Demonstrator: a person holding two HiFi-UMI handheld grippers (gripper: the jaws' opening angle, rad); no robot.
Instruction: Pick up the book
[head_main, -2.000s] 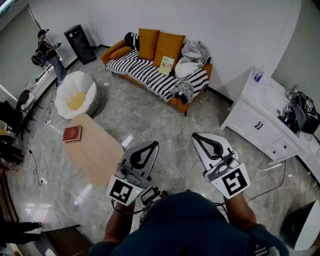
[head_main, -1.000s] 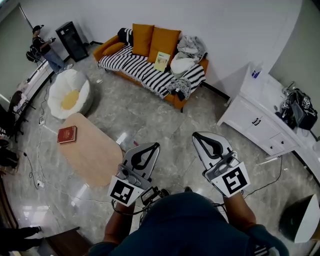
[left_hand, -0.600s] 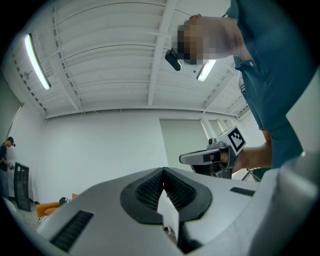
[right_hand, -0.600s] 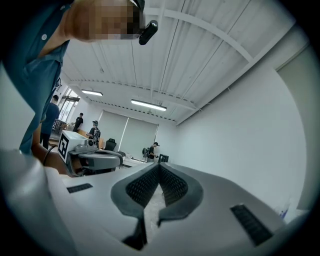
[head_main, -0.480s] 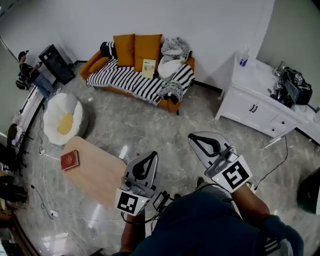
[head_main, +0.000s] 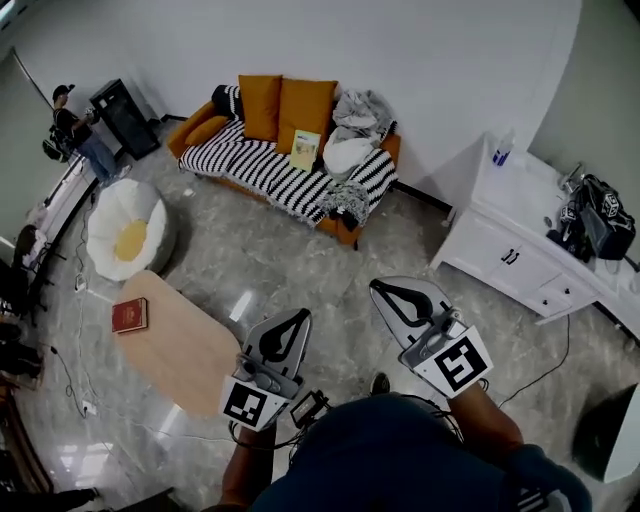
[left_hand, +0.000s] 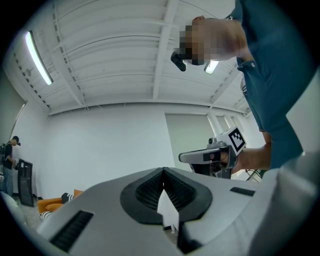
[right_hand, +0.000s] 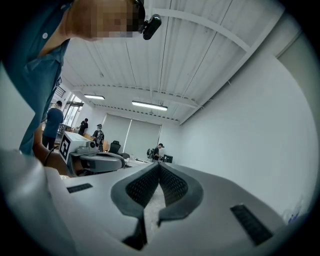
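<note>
Red book (head_main: 130, 314), on wooden table (head_main: 190, 350): drawn slightly nearer, yet well apart from left gripper (head_main: 303, 314) and right gripper (head_main: 375, 286), both closed empty; approach only starting

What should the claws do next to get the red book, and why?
Probably carry the left claw toward the red book, opening it on the way. The book lies at the table's far end, well away, and this claw and the right claw are shut and empty.
</note>
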